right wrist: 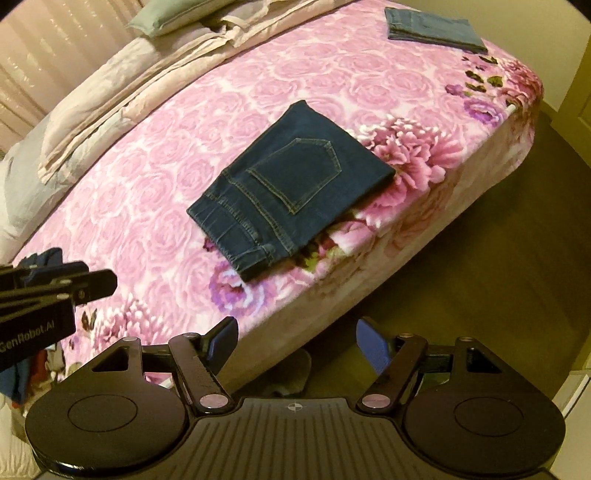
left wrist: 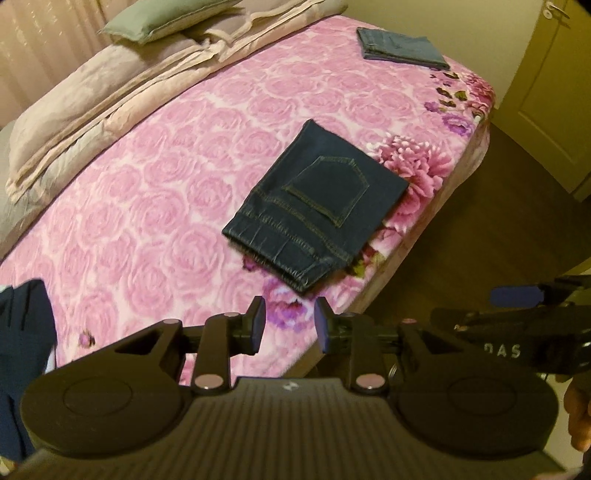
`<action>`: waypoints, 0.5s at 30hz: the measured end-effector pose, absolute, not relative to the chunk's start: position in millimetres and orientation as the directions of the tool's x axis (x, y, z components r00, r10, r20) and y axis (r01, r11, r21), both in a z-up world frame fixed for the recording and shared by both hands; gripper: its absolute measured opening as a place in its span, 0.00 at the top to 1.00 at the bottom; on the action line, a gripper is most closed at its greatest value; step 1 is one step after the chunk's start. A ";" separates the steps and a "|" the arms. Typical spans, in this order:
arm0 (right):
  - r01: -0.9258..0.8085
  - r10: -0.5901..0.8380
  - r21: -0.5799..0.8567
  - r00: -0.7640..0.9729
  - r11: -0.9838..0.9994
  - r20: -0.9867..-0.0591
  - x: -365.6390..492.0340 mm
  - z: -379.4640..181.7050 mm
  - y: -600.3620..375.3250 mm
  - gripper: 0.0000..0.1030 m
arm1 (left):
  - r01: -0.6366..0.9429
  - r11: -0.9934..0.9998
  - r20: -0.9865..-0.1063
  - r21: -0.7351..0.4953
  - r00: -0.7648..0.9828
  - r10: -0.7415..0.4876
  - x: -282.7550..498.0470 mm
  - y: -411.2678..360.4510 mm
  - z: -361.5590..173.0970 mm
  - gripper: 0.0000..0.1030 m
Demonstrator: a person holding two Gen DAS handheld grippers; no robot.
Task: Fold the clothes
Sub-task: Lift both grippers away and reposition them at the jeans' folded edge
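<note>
Dark blue jeans (left wrist: pixel 314 206) lie folded into a rectangle, back pocket up, near the edge of the bed; they also show in the right wrist view (right wrist: pixel 288 188). A lighter folded denim piece (left wrist: pixel 400 48) lies at the far corner, also in the right wrist view (right wrist: pixel 432 29). My left gripper (left wrist: pixel 290 325) is open and empty, held above the bed edge short of the jeans. My right gripper (right wrist: pixel 295 343) is open and empty, off the bed edge over the floor. Each gripper shows in the other's view, the right one (left wrist: pixel 517 295) and the left one (right wrist: pixel 88 284).
The bed has a pink rose blanket (left wrist: pixel 166 177). A folded beige quilt (left wrist: pixel 110 96) and a green pillow (left wrist: pixel 166 20) lie at the far side. Dark blue cloth (left wrist: pixel 26 350) lies at the left. A door (left wrist: pixel 554 92) and brown floor (left wrist: pixel 498 221) are at the right.
</note>
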State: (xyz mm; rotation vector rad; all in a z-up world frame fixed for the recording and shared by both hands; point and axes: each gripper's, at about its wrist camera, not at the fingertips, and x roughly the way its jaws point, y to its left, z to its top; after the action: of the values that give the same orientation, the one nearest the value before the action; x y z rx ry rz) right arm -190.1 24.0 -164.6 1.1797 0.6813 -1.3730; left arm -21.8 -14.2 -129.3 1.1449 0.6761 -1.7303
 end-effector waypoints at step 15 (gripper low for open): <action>0.939 -0.375 0.221 0.111 -0.263 -0.920 -219.8 -168.3 -21.5 0.28 | 0.926 -0.379 -0.906 0.011 -0.151 -0.395 4.4 -90.1 -133.7 0.74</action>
State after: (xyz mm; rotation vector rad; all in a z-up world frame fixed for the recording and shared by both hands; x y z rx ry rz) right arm -219.8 -21.5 -168.3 1.2180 0.6532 -1.4433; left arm 4.4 -90.1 -133.7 1.0976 0.7237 -1.7103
